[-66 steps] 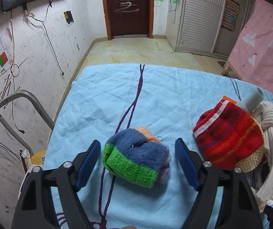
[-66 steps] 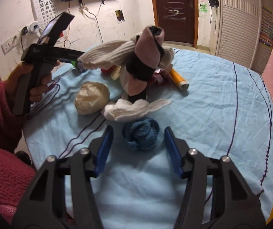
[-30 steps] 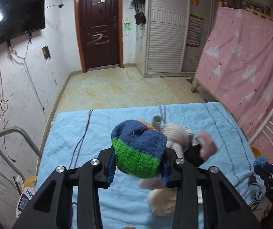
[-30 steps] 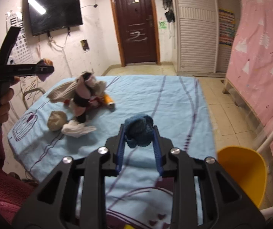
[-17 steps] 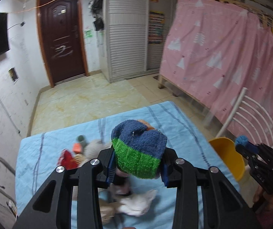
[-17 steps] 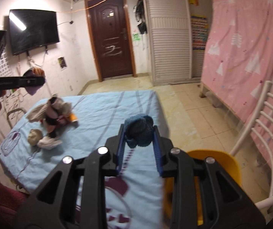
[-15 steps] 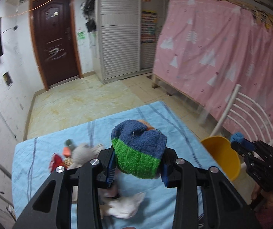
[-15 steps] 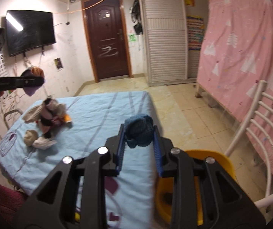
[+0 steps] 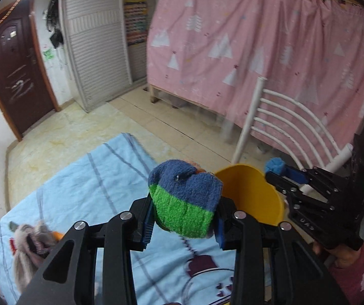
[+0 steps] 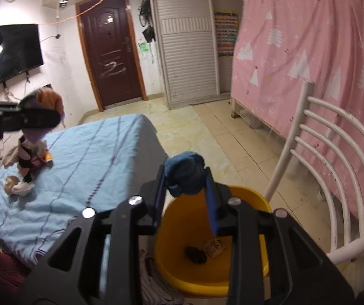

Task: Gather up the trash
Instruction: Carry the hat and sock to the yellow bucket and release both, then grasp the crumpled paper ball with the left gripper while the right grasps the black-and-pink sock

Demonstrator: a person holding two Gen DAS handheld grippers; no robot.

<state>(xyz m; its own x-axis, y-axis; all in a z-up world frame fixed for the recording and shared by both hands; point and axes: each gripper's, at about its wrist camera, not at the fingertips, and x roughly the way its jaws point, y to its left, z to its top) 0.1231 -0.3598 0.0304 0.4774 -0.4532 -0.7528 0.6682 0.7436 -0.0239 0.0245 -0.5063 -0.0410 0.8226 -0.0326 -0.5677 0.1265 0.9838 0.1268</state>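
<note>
- Left wrist view: the left tool [image 9: 184, 222] is clenched on a rolled blue-and-green sock [image 9: 184, 198], pads pressed into both its sides. The yellow bin [image 9: 253, 195] sits on the floor just beyond and to the right of the sock, past the edge of the desk [image 9: 92, 185] with its light blue cloth, so this tool is not yet over the opening (my reading: it needs to carry on to the right and forward before letting go). Further right, the right tool [image 9: 274, 170] reaches in from the side with a small blue bundle [image 9: 273, 164] at its tips, just above the bin's far rim.
- Right wrist view: the right tool [image 10: 185, 190] hangs directly above the yellow bin [image 10: 182, 274], whose mouth opens straight below the fingertips; two small scraps already lie on its bottom. The dark blue sock ball [image 10: 185, 175] sits between the pads, and the jaws have just been opening, so the grip looks loose, with the pads seemingly no longer squeezing it (a drop looks close). A white chair [image 10: 334, 157] stands just right of the bin. On the left the other tool [image 10: 42, 120] holds its sock over the desk [image 10: 100, 157], further from the bin; the right hand is plainly the nearer one. More socks remain in a heap [image 10: 26, 157] on the desk.
</note>
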